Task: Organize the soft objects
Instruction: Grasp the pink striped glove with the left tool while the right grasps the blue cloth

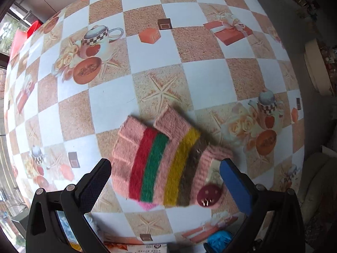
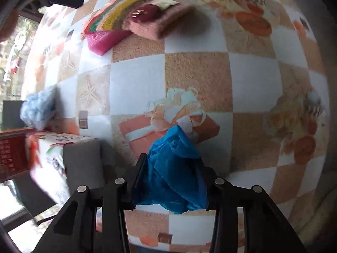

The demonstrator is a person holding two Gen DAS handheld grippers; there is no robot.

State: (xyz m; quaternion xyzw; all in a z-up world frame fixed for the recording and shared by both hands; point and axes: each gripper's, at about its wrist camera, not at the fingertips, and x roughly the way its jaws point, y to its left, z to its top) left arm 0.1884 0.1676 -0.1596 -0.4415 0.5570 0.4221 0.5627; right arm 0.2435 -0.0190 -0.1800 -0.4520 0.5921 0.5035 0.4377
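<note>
A pink knitted piece (image 1: pixel 160 160) with red, green, yellow and brown stripes and a dark red button lies on the checkered tablecloth (image 1: pixel 206 80). My left gripper (image 1: pixel 166 172) is open just above it, one finger on each side. The knit also shows in the right wrist view (image 2: pixel 143 14), lying on a pink sponge (image 2: pixel 103 40). My right gripper (image 2: pixel 170 168) is shut on a crumpled blue cloth (image 2: pixel 174 168), held above the table. A pale blue fluffy piece (image 2: pixel 39 107) sits at the left.
A printed cardboard box (image 2: pixel 48 158) with a grey flap stands at the lower left of the right wrist view. The table's right edge (image 1: pixel 299 97) borders a grey floor. A red object (image 1: pixel 23 35) lies beyond the table's far left.
</note>
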